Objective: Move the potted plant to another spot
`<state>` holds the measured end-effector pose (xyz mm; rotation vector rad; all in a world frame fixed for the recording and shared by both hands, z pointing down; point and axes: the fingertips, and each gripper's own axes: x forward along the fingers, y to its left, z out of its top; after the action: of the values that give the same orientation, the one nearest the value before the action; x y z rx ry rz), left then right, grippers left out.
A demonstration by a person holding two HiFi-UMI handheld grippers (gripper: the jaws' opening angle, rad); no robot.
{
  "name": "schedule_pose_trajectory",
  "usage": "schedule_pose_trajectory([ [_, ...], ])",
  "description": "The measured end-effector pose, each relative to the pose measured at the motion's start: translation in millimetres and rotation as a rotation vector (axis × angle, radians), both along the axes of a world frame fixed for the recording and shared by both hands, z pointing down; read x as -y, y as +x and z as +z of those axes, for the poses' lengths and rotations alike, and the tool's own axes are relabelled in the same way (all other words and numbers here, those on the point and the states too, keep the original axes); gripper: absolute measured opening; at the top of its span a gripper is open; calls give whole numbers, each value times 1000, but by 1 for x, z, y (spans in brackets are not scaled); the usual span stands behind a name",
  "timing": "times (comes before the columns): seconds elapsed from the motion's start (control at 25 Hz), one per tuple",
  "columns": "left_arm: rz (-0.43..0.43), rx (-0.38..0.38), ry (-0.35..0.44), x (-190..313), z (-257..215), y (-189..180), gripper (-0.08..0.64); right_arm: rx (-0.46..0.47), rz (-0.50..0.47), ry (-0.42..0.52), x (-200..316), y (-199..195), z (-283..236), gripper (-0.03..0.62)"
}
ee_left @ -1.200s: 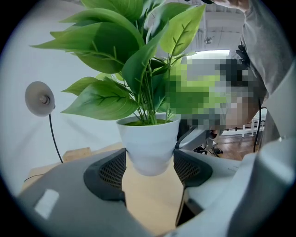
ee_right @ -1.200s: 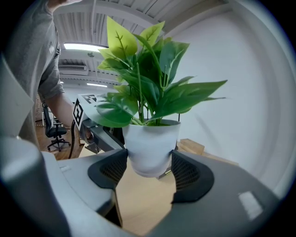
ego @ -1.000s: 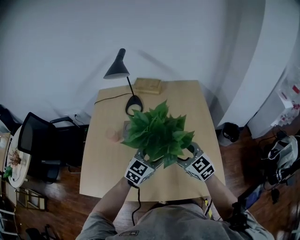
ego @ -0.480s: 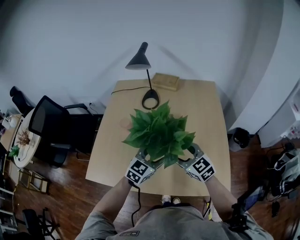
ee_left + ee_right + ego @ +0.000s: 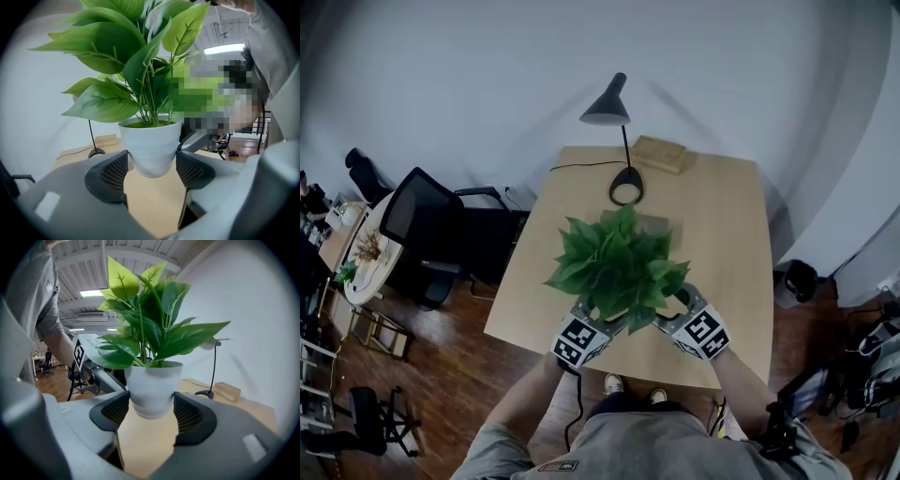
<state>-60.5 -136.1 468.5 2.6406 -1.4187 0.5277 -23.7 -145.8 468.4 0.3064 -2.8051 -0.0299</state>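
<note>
Two claws, one load. My left claw (image 5: 598, 316) and right claw (image 5: 671, 314) both pinch the white pot (image 5: 151, 149) of the potted plant (image 5: 617, 262), one from each side. In the left gripper view the mesh pads (image 5: 114, 171) press on the pot's lower wall, and the right gripper view shows the same. Neither claw is spread free and neither is closed empty. The pot sits upright, and its base looks clear of the tabletop (image 5: 727, 248).

Reference is the desk lamp (image 5: 607, 111):
- The plant is on my side of the lamp, close to its round base. Its leaves (image 5: 140, 319) hide my claw tips in the head view.
- A wooden block (image 5: 658, 153) lies just right of the lamp and a little beyond its base, at the wall-side edge of the tabletop.
- The lamp's black cable (image 5: 581, 165) runs left from its base.
- A black office chair (image 5: 427, 225) stands left of the lamp, off the tabletop, on the wooden floor (image 5: 459, 375).
</note>
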Motion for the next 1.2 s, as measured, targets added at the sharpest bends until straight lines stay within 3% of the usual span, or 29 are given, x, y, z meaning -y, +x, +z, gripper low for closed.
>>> schedule_pose_trajectory([
  [0.28, -14, 2, 42, 5, -1, -9, 318, 5, -14, 34, 5, -8, 0, 291],
  [0.48, 8, -13, 62, 7, -2, -93, 316, -20, 16, 46, 4, -92, -1, 291],
  [1.0, 100, -23, 32, 21, 0, -226, 318, -34, 108, 18, 14, -224, 0, 291],
  [1.2, 106, -42, 0, 30, 18, -313, 318, -62, 114, -15, 23, -311, 19, 291],
])
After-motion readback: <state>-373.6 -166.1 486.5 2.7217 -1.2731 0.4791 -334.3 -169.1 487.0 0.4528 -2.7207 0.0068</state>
